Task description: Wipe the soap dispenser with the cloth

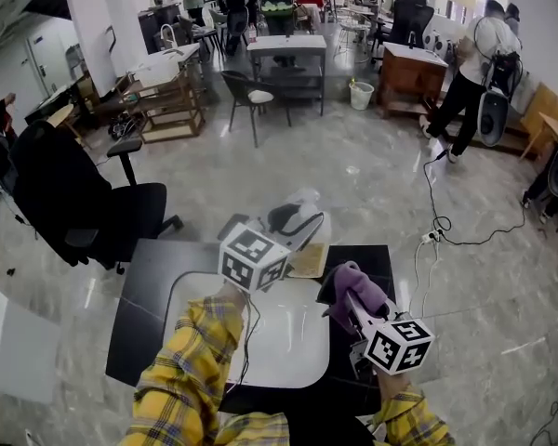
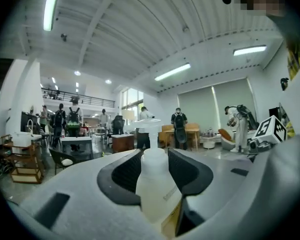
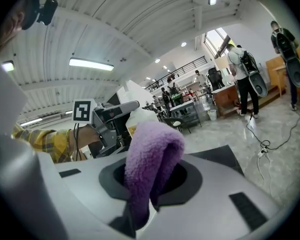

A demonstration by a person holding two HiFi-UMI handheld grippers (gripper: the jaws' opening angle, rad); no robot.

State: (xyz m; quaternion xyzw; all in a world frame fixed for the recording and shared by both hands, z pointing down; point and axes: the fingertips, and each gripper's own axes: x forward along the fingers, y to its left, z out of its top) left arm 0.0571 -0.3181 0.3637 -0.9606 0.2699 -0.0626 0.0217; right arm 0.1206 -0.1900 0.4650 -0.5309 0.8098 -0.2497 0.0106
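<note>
Left gripper: pads pressed on both sides of the soap dispenser, so it's clamped on it. Yellow plaid sleeve behind it.

Dispenser sits at the table's far edge, near the middle. Can't tell whether its base touches the table.
- translucent white bottle with a white pump head on top
- contents look pale, and the fill level can't be made out
- yellowish label low on the side, print too small to read

White tray lies on the table's near half, under both grippers. Nothing shows in it.

Right gripper: closed on the cloth, which is purple, fleecy, folded over and sticking out past the jaw tips. It hangs over the table's right part, just right of the dispenser and apart from it. In the right gripper view the dispenser shows behind the cloth, label side toward it.

Writing: only the black-and-white square markers on the gripper cubes (patterns, no text).

White bucket stands on the floor well beyond the table's far edge. Its contents are not visible from here.
</note>
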